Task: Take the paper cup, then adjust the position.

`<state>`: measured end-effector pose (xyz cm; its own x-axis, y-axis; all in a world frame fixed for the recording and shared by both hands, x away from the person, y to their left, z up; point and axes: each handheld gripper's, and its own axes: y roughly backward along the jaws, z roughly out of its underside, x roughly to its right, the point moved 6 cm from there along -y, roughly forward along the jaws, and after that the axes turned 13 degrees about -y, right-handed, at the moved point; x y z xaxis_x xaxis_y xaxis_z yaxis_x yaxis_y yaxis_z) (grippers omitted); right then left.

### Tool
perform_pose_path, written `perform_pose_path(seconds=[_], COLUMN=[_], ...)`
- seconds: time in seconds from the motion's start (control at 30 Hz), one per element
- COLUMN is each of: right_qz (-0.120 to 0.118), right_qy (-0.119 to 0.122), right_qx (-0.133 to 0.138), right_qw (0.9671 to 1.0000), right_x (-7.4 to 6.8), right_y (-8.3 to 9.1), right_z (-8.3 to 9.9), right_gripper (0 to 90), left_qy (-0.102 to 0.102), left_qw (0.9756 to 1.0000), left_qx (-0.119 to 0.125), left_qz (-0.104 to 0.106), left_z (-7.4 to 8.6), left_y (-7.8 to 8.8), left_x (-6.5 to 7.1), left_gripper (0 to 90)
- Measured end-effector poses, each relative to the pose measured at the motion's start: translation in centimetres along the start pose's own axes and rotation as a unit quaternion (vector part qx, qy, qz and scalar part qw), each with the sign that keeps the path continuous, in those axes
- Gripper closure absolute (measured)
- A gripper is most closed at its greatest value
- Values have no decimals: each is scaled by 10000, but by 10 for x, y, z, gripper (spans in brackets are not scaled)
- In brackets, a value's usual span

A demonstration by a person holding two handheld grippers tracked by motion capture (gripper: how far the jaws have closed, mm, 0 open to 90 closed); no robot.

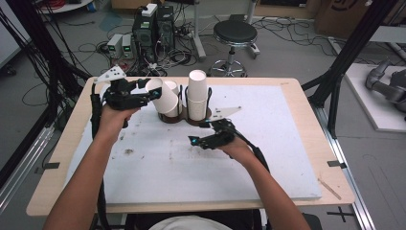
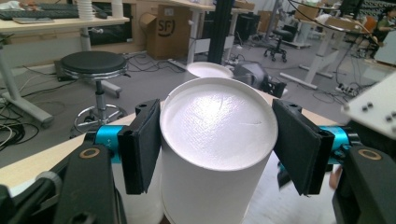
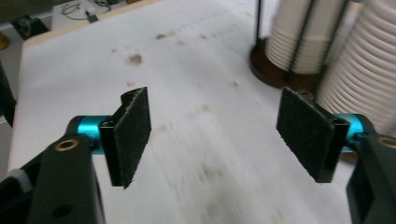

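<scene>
High view: left gripper (image 1: 154, 92) clamps a white paper cup (image 1: 158, 97) by the holder (image 1: 184, 118), right gripper (image 1: 197, 141) empty, jaws spread wide.
Step looks like pulling one cup off the stack (image 1: 197, 98) in the dark-based wire holder at the table's (image 1: 287, 158) far middle; the cup is tilted, bottom toward the left gripper's camera, pads (image 2: 140, 149) pressing both sides. Plain white, smooth-walled, thin and easily crushed. Next move likely calls for lifting it clear and setting it upright on the stained white mat (image 1: 268, 143), grip kept light.
</scene>
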<state>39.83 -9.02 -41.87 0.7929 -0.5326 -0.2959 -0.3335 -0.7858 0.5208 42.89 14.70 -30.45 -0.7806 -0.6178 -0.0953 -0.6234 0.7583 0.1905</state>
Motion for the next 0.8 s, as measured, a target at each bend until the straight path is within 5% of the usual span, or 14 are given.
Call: perform_pose_path(seconds=[0.27, 0.47, 0.7, 0.8], right_qz=[541, 884, 800, 621], right_qy=[71, 103, 177, 80], right_qx=[574, 775, 940, 733], right_qw=[9969, 9930, 9922, 9953], right_x=[30, 52, 49, 47], right_y=[63, 72, 76, 80], right_z=[23, 28, 26, 29], right_gripper=[232, 231, 213, 221], left_qy=[-84, -150, -190, -199], left_qw=[9996, 9990, 9985, 9982], left_qx=[-2, -35, -99, -70], left_qz=[268, 417, 509, 554], left_z=[7, 12, 20, 21], left_y=[0, -5, -8, -9], left_x=[24, 33, 44, 47], left_gripper=[356, 355, 355, 355])
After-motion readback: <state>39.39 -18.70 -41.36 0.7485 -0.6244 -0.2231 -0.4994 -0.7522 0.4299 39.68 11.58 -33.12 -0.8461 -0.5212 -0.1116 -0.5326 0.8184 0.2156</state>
